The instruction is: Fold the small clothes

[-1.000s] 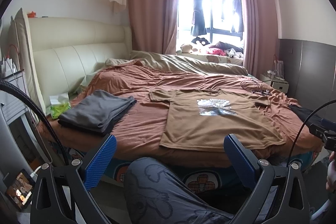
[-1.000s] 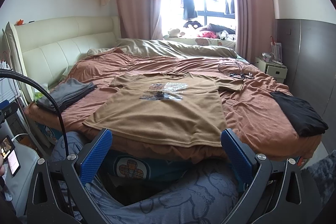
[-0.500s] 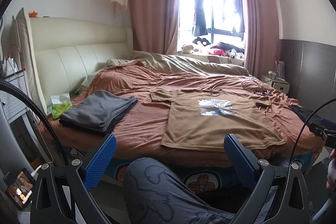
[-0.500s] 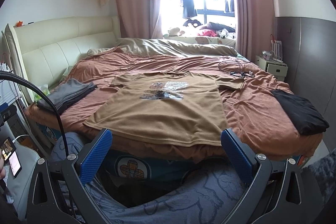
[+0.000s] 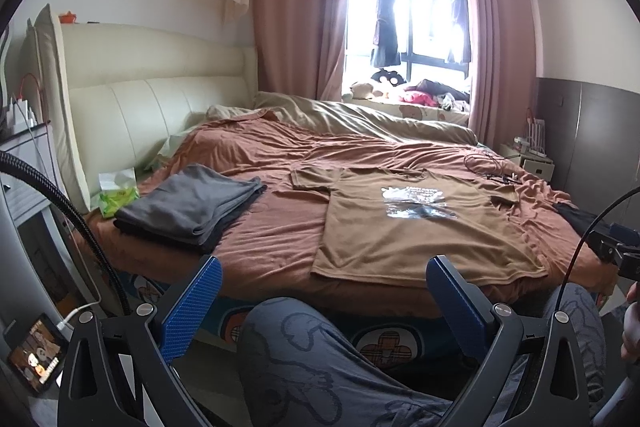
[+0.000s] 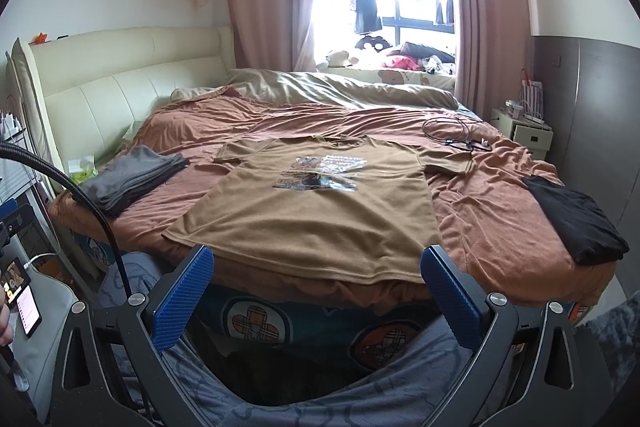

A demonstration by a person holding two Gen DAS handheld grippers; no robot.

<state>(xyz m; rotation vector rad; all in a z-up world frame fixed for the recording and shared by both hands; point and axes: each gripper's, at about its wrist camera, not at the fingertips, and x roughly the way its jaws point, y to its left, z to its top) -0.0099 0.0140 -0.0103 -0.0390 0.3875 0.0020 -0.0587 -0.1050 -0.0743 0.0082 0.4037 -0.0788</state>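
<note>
A tan T-shirt (image 5: 416, 231) with a printed graphic lies spread flat, front up, on the rust-brown bed; it also shows in the right wrist view (image 6: 320, 211), hem toward me. My left gripper (image 5: 322, 301) is open and empty, held back from the bed's near edge above my knee. My right gripper (image 6: 316, 293) is open and empty, just short of the shirt's hem. A folded grey garment (image 5: 192, 207) lies at the bed's left (image 6: 128, 177). A folded black garment (image 6: 576, 223) lies at the right.
A cream headboard (image 5: 132, 115) stands at the left. A tissue pack (image 5: 118, 191) lies beside the grey pile. Black cables (image 6: 456, 135) lie on the bedspread at the far right. A beige duvet (image 6: 340, 91) is bunched at the far side. A phone (image 5: 36, 353) charges at lower left.
Both views have drifted very slightly; the bed sits a touch lower in the left wrist view. Both grippers stay open and empty, and the clothes have not moved.
</note>
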